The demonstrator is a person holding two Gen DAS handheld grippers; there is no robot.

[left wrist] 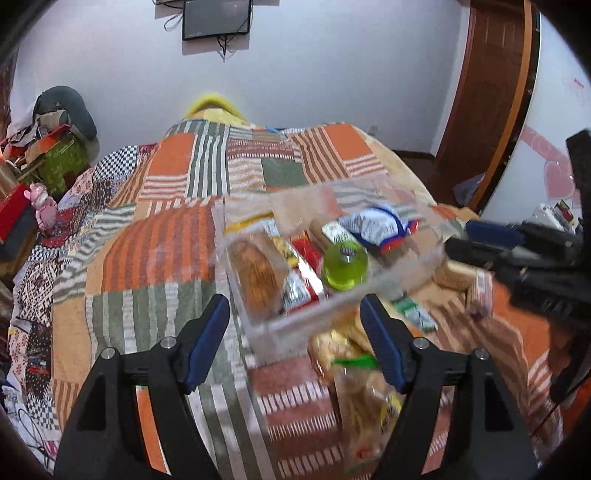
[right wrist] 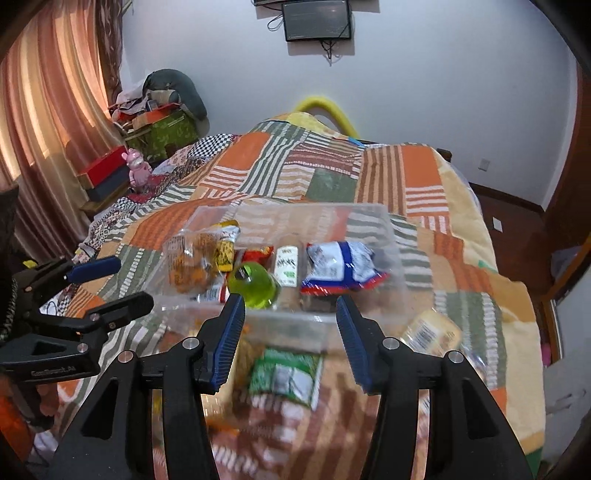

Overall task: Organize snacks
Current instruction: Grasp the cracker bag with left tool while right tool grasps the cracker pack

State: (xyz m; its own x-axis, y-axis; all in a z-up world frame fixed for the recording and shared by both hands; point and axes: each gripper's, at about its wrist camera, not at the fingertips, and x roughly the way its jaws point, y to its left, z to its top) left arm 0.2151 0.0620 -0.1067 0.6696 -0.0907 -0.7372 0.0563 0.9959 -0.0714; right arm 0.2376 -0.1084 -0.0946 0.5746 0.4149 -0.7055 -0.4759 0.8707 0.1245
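A clear plastic box (left wrist: 280, 325) (right wrist: 391, 236) sits on the patchwork bedspread and holds several snacks: a green jelly cup (left wrist: 344, 265) (right wrist: 255, 284), a white and blue packet (left wrist: 380, 223) (right wrist: 338, 267), a bread pack (left wrist: 256, 275) (right wrist: 192, 264) and red wrappers. My left gripper (left wrist: 295, 317) is open and empty just before the box's near wall. My right gripper (right wrist: 290, 308) is open and empty over a green and white packet (right wrist: 286, 376) lying loose before the box. Loose bread and biscuit packs (left wrist: 365, 398) lie near the left gripper. The views are motion blurred.
A round yellow-topped snack (right wrist: 430, 330) lies right of the box. Boxes and a pink toy (right wrist: 136, 170) stand at the bed's left side by a curtain. A wall screen (right wrist: 316, 20) hangs behind. A wooden door (left wrist: 487, 92) is at the right.
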